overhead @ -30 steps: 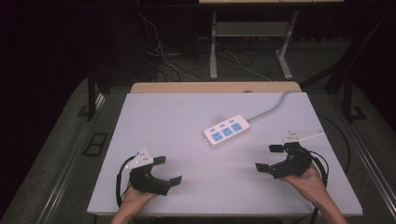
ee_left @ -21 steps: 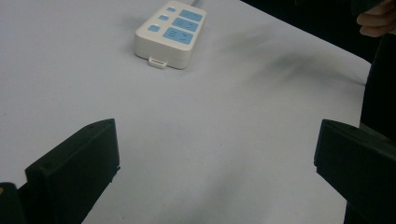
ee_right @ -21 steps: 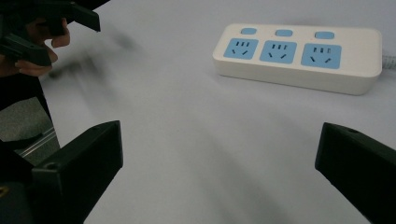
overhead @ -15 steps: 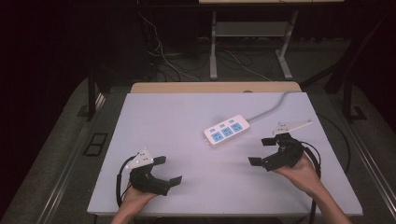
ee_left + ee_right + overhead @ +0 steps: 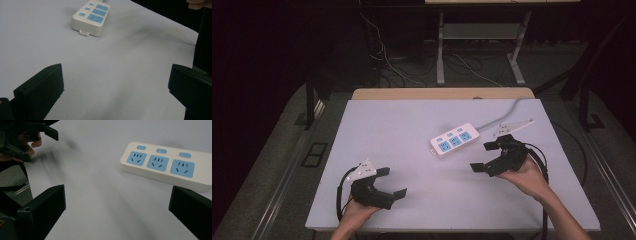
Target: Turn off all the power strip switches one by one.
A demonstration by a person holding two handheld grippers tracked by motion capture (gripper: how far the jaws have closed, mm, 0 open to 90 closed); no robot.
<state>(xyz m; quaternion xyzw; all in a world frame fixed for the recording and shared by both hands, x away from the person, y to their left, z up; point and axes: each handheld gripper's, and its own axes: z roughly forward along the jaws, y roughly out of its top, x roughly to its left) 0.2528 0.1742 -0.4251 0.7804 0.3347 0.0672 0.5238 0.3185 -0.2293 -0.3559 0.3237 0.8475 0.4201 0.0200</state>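
— What surrounded the scene?
— A pale lavender rectangular tabletop (image 5: 392, 130) stood on grey carpeted floor (image 5: 277, 165).
— And behind?
— Dark room, tangled black cables (image 5: 382, 60), a grey metal desk frame (image 5: 477, 35).

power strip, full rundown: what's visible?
The power strip is a white, plastic-looking bar with three blue socket faces in a row and a small blue button beside each. It lies flat and face up on the table, angled, right of centre. Its grey-white cord runs from the far end to the table's back edge. Nothing is plugged in. The open right gripper is close but not touching.
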